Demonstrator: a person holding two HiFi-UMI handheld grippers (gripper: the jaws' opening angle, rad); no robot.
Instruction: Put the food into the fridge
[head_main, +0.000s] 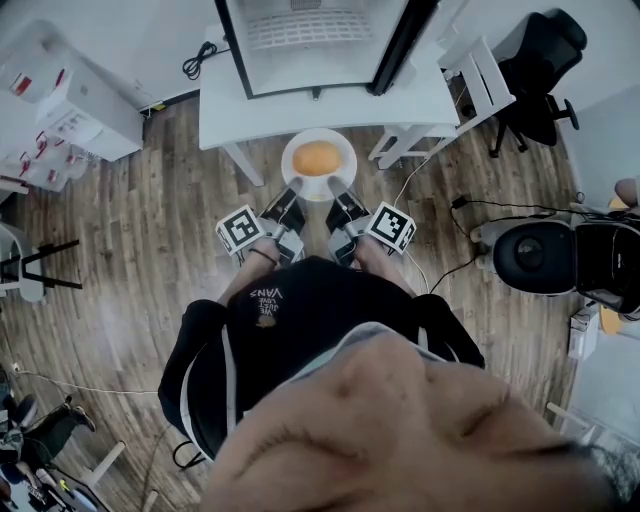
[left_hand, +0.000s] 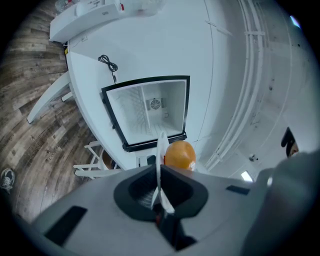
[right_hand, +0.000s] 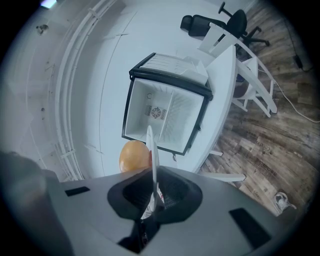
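Note:
A white plate (head_main: 296, 150) with a round orange food item (head_main: 318, 158) on it hangs in the air in front of an open white mini fridge (head_main: 320, 40) that stands on a white table (head_main: 225, 105). My left gripper (head_main: 295, 192) is shut on the plate's left rim, and my right gripper (head_main: 336, 190) is shut on its right rim. In the left gripper view the plate (left_hand: 161, 145) shows edge-on between the jaws, with the orange food (left_hand: 179, 155) to its right and the fridge (left_hand: 150, 110) beyond. The right gripper view shows the plate's edge (right_hand: 151, 147), the orange food (right_hand: 134, 156) and the fridge (right_hand: 165, 112).
A black office chair (head_main: 540, 60) and a white folding chair (head_main: 478, 85) stand to the right of the table. A black and white machine (head_main: 545, 255) with cables sits on the wood floor at right. White shelving (head_main: 70, 115) is at left.

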